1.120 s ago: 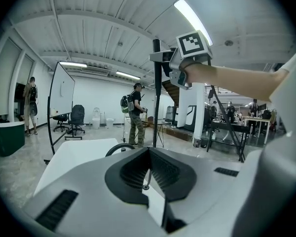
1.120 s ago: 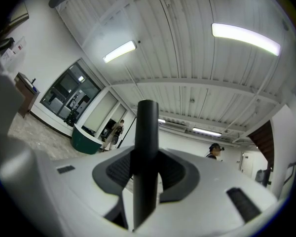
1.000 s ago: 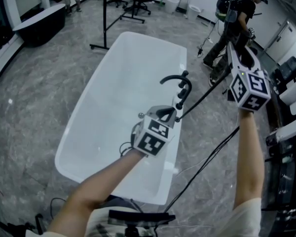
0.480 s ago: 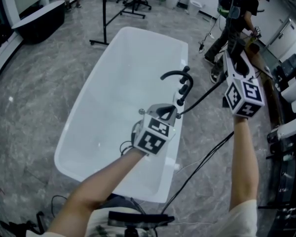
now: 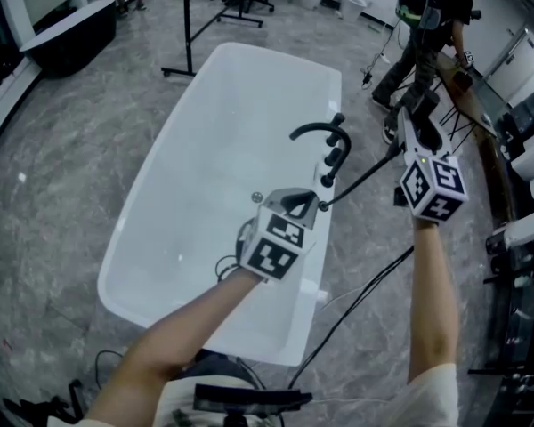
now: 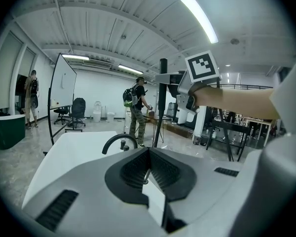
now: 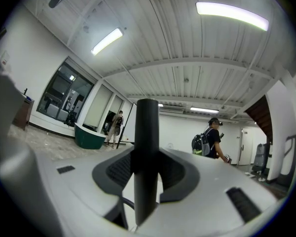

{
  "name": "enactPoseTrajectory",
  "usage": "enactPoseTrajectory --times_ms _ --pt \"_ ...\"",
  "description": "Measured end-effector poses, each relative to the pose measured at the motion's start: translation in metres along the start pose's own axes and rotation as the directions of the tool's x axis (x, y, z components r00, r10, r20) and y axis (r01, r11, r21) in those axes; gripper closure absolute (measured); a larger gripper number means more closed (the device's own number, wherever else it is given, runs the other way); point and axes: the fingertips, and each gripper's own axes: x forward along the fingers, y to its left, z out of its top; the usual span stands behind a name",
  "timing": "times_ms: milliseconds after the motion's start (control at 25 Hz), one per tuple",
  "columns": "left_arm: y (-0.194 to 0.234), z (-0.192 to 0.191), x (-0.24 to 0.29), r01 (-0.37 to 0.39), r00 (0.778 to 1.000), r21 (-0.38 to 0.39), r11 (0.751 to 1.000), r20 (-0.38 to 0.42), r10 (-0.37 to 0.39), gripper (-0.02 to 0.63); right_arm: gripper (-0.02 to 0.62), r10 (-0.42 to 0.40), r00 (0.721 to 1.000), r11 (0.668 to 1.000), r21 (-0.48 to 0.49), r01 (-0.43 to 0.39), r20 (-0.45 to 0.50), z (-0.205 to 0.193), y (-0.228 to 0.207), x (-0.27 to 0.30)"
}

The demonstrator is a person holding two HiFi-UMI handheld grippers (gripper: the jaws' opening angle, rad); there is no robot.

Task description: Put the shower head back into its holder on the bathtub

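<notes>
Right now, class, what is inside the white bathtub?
The bathtub basin shows a bare white surface, with nothing loose. Its near right part is covered by the left gripper and the forearm, so that stretch cannot be checked.

No words, numbers or brand names are legible. The only printed marks are black-and-white square patterns (codes, not letters) on the white marker cube (image 5: 274, 241) behind the left gripper (image 5: 306, 205) and the matching white cube (image 5: 432, 189) behind the right gripper (image 5: 416, 112).
</notes>
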Motion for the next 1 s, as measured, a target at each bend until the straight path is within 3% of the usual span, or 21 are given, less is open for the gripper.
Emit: enactPoseTrajectory --times_ms 280,560,1000 --pt "0.006 0.002 0.021 0.013 1.0 0.023 1.0 -0.007 -0.013 0.6 0.46 -0.007 0.999 0.999 0.053 0.009 -0.046 -0.043 -0.002 -0.004" --pt "0.018 -0.004 0.035 0.006 1.0 -0.003 1.0 0.001 -0.006 0.598 0.462 -0.02 0.994 0.993 0.11 0.032 -0.108 -0.103 0.006 -0.002" --pt "0.013 -0.04 0.057 0.028 0.999 0.018 0.999 -0.039 -0.027 0.6 0.462 -0.009 0.984 0.987 0.158 0.037 -0.175 -0.175 0.024 -0.012"
